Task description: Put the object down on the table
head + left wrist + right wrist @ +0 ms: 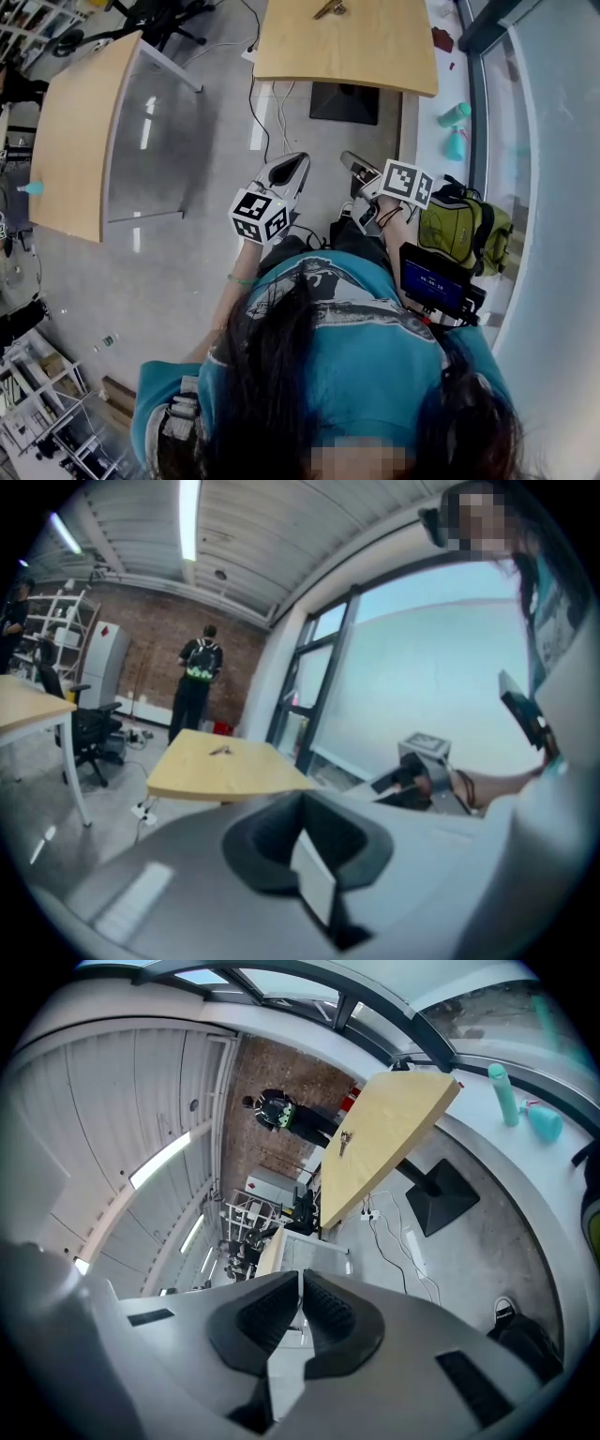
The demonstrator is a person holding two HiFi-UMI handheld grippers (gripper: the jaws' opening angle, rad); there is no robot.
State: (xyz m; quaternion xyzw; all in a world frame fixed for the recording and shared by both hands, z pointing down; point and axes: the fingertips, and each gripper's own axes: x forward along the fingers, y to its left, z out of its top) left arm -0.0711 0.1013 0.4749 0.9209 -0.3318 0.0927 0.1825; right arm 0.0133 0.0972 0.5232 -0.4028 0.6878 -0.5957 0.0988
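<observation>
Small brownish object, thin and longish, lies already on the light wooden worktop, near its far edge, and no claw touches it. In the head view its long axis runs slantwise, from lower left to upper right. Both claws are held close to the person's chest, well apart from the worktop, with bare floor between. The right claw is clenched on nothing, its two dark ribbed pads meeting along a thin slit. It looks almost straight along its own axis to the object. The left claw seems also closed and empty, though its view is at an angle and less clear. For it the object lies off to the left. I judge that the putting down is done and neither claw is clearly nearer.
</observation>
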